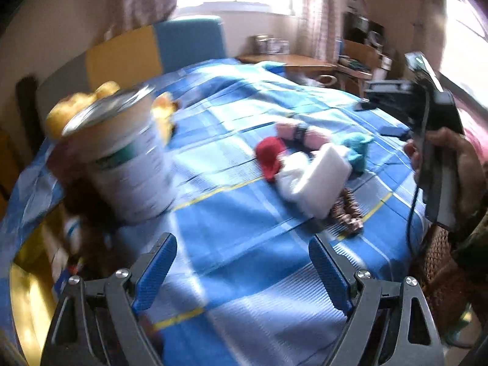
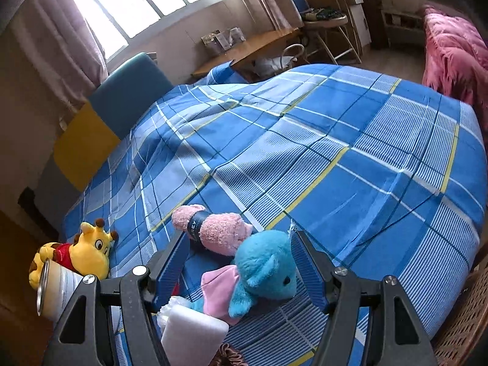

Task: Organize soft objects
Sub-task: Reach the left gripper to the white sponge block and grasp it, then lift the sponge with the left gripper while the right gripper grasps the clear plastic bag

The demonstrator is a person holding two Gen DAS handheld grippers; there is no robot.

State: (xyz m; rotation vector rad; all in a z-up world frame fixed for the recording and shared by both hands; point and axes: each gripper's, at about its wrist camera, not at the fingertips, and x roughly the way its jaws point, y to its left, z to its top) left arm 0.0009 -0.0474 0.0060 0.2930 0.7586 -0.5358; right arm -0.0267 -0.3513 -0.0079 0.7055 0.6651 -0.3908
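approach step, nothing picked yet. right claw (image 2: 239, 262) hangs over the blue plush elephant (image 2: 262, 271) on the bed (image 2: 366, 158), jaws part open, one either side of its head, pads not pressing, so nothing held. left claw (image 1: 242, 270) wide open and empty over bare bedspread, view blurred.

soft things sit in a loose cluster on the bed: elephant in a pink dress, fuzzy pink rolled towel (image 2: 213, 228) with a dark band just behind it, white foam-like block (image 2: 195, 332) touching the elephant's lower end, red plush bit (image 1: 270, 157), brown striped scrunchie-like fabric (image 1: 349, 213). yellow giraffe plush (image 2: 85, 253) well apart at the left, leaning against a smooth, hard metal-rimmed tin (image 1: 128, 158).

next move, my guess: lower and close on the elephant's head; pile is squashy, so it needs a deep bite. the tin looks like the likely container, can't confirm.
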